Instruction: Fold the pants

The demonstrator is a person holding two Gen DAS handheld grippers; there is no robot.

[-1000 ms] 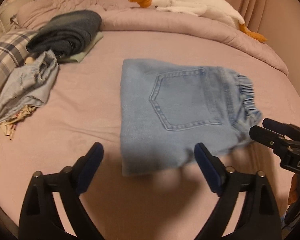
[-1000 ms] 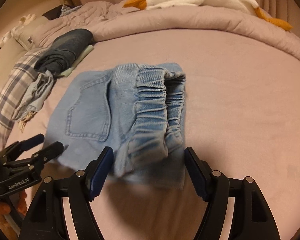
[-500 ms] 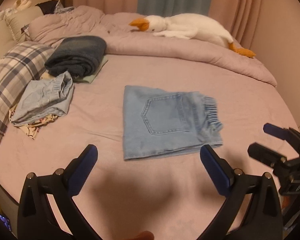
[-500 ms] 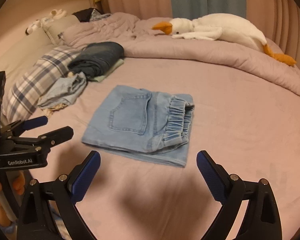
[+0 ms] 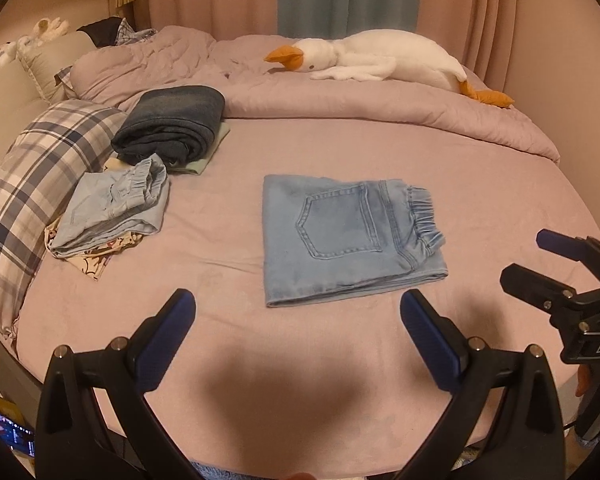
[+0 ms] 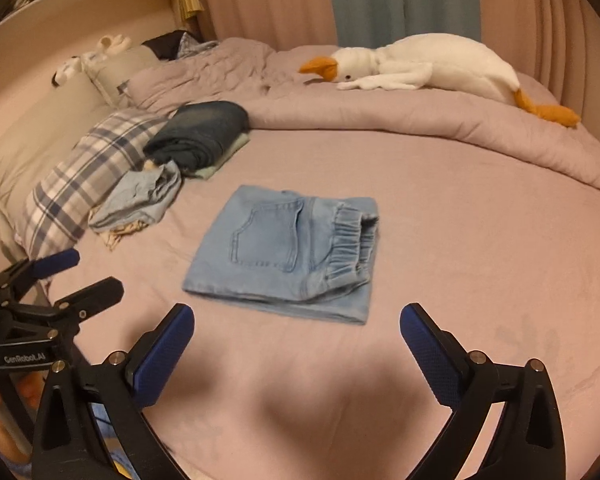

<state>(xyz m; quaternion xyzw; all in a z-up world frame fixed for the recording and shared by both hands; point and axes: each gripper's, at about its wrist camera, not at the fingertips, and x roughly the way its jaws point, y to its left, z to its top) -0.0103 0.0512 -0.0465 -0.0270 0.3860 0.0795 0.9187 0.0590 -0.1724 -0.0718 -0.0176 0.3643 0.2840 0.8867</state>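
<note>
The light blue denim pants (image 5: 344,236) lie folded into a flat rectangle on the pink bed, back pocket up and elastic waistband to the right; they also show in the right wrist view (image 6: 288,252). My left gripper (image 5: 298,312) is open and empty, held above the bed in front of the pants. My right gripper (image 6: 296,326) is open and empty, also in front of the pants. The right gripper shows at the right edge of the left wrist view (image 5: 540,258), and the left gripper at the left edge of the right wrist view (image 6: 78,272).
A folded dark jeans stack (image 5: 172,124), a light blue garment pile (image 5: 116,208) and a plaid pillow (image 5: 40,168) lie at the left. A rolled duvet (image 5: 380,108) with a white plush goose (image 5: 380,60) runs across the back. Curtains hang behind.
Both grippers have drawn back and up from the folded pants, which now look smaller and farther away. The pants lie still on the bed.
</note>
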